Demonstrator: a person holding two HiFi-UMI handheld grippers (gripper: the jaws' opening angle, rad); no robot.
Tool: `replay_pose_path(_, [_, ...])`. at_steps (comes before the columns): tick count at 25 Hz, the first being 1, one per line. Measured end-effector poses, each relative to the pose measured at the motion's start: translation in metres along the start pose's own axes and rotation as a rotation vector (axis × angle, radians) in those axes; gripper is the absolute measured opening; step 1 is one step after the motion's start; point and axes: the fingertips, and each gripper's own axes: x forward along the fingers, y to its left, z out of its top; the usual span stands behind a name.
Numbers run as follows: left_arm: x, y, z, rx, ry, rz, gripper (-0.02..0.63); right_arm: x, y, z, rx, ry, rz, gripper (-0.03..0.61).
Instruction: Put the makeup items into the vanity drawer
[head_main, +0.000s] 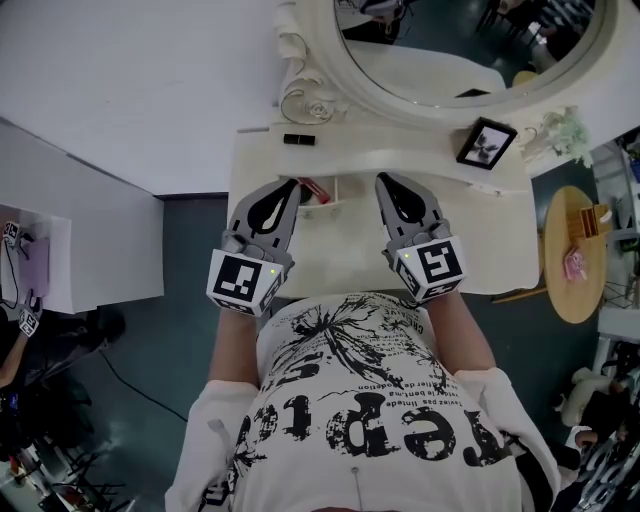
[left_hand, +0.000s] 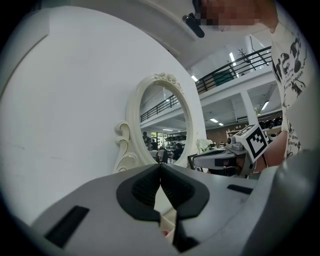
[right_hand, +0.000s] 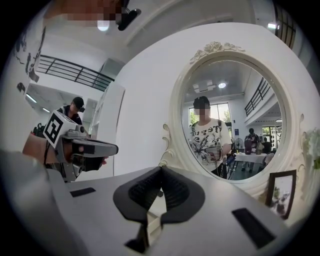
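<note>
Makeup item (head_main: 298, 139), black, on vanity (head_main: 256, 160)

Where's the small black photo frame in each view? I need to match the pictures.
Head view: photo frame on the vanity top, upper right.
Right gripper view: lower right edge, right of the mirror.
Left gripper view: cannot tell; a dark edge right of the mirror may be it.
Shared landmark: the oval white-framed mirror.
</note>
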Motion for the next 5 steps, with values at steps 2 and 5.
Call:
replay_pose_path(2, [0.0003,0.0003,-0.0004,-0.002,0.003,0.004,0.014,0.0001,-0.0006,0.0003,0.002,-0.002,-0.001,0.012])
replay_pose_path(5, [0.0020,0.0009,-0.0010,-0.005,0.007,0.008,0.014,0.0011,-0.0029,0.0007,0.004,-0.003,-0.003,0.012])
